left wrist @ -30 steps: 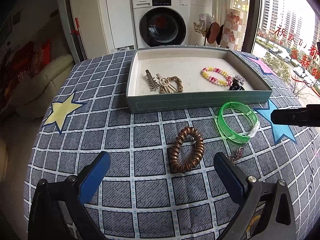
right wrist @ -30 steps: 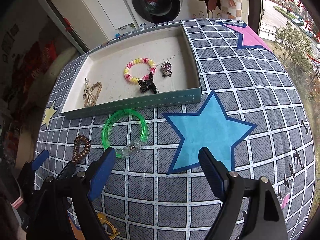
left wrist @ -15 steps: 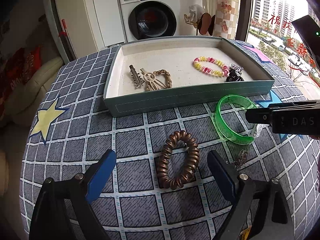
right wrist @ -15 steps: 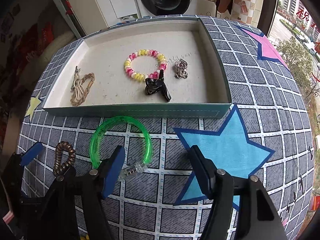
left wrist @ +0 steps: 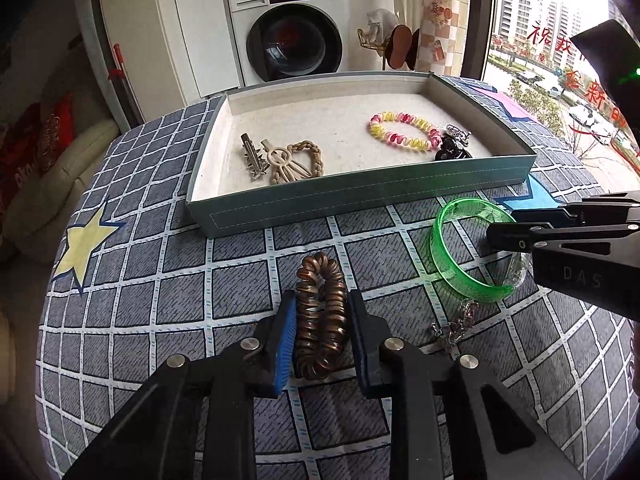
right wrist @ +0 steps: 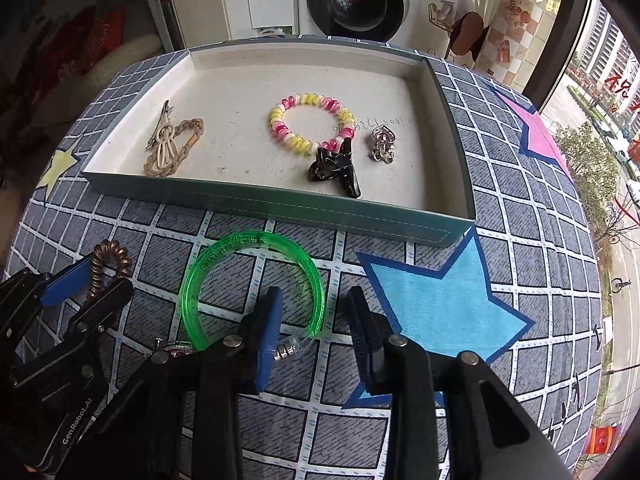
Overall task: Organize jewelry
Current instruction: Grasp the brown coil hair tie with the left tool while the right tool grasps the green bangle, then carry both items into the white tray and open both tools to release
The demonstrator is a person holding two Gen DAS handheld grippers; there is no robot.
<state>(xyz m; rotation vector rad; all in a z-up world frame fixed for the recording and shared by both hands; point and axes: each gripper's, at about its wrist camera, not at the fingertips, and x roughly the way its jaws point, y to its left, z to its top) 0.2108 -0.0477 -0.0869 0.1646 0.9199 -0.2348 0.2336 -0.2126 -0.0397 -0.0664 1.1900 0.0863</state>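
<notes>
My left gripper [left wrist: 322,312] is shut on a brown spiral hair tie [left wrist: 322,300], squeezed flat on the checked cloth; it also shows in the right wrist view [right wrist: 108,264]. A green bangle [right wrist: 224,276] lies in front of the teal tray [right wrist: 280,204]. My right gripper [right wrist: 312,312] is partly closed around the bangle's right side near its clear clasp [right wrist: 292,348], with a gap still between pads and bangle. The tray [left wrist: 360,196] holds a pink-yellow coil bracelet [left wrist: 404,132], a black claw clip [right wrist: 336,168], a silver charm [right wrist: 382,144], a beige braided piece [left wrist: 296,160] and a metal clip [left wrist: 252,156].
A small silver chain [left wrist: 452,324] lies on the cloth between the hair tie and the bangle [left wrist: 468,256]. A washing machine [left wrist: 292,40] and a rack stand beyond the table's far edge. A window is on the right.
My left gripper moved forward and closed on the brown hair tie. My right gripper moved left to the green bangle and its jaws narrowed around the bangle's right side.
</notes>
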